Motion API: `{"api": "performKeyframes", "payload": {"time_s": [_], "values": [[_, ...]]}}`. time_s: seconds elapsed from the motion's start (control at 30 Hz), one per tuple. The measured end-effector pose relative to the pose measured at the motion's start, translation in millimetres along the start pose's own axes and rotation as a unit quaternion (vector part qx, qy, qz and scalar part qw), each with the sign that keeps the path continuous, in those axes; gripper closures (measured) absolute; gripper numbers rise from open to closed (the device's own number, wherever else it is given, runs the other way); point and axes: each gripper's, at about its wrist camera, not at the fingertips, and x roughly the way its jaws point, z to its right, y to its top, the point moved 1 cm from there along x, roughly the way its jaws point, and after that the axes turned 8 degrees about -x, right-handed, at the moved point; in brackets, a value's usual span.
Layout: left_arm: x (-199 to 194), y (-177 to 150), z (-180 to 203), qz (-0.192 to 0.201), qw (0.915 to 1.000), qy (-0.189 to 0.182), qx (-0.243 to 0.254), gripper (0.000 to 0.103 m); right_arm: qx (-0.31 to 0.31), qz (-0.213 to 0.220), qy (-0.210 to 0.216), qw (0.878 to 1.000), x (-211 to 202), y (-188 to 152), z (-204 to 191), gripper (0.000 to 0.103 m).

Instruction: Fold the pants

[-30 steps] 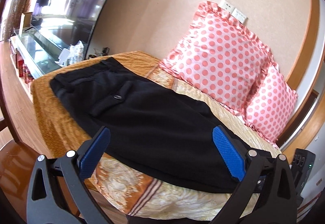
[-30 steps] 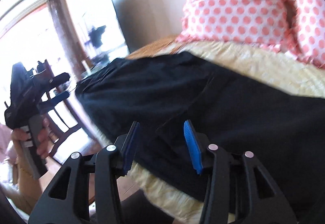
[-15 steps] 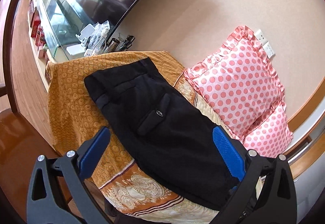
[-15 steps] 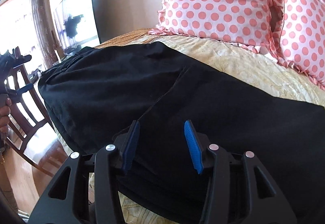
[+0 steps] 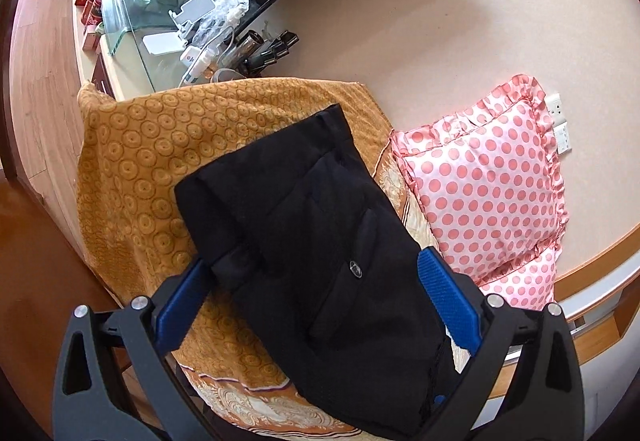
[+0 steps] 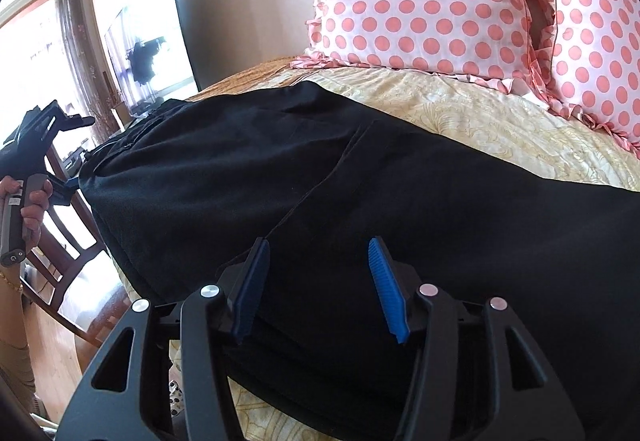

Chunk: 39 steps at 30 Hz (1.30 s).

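A bed with an orange patterned spread and pink polka-dot pillows stands against a beige wall, with a glass-topped stand of small clutter beyond its far corner. Left wrist view: the black pants lie flat on the spread, their long axis running from the waistband at the far end diagonally down toward the camera; a buttoned pocket flap faces up near the middle. The left hand-held gripper has its jaws spread wide, one blue pad at the near corner of the waistband end and the other at the garment's pillow-side edge, so the cloth lies between them; neither pad visibly presses on it, and whether the tips touch the fabric cannot be told. Right wrist view: the same pants stretch across the cream part of the bed, long axis left to right, waistband toward the left where a hand carries the left hand-held gripper at that end. The right hand-held gripper, its jaws just having opened further to a moderate gap, sits low over the near edge of the leg section, nothing clamped. Judged from this layout, each hand-held gripper is nearest its own end, suiting a fold along the length.
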Motion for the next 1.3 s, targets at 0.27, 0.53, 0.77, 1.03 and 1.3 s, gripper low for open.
{"api": "performKeyframes", "payload": {"time_s": [0.27, 0.53, 0.77, 1.03, 1.3], "values": [[7.7, 8.4, -2.0, 0.019, 0.9994, -0.013, -0.026, 0.011, 0.009, 0.007, 0.005, 1.0, 1.5, -1.1, 1.5, 0.048], [15.5, -1.1, -10.3, 0.041, 0.9984, 0.024, -0.031, 0.076, 0.016, 0.014, 0.009, 1.0, 1.8, -1.9, 3.0, 0.048], [2.8, -13.3, 31.4, 0.073, 0.9947, 0.033, 0.063, 0.084, 0.025, 0.02, 0.015, 0.999, -2.7, -4.1, 7.2, 0.041], [-7.2, -61.5, 130.1, 0.068, 0.9761, -0.024, 0.205, 0.086, 0.05, 0.047, 0.014, 0.998, -31.6, -14.1, 25.5, 0.037], [9.8, -133.2, 225.6, -0.004, 0.9511, -0.106, 0.29, 0.086, 0.087, 0.08, -0.023, 0.993, -82.7, -32.6, 58.6, 0.025]]}}
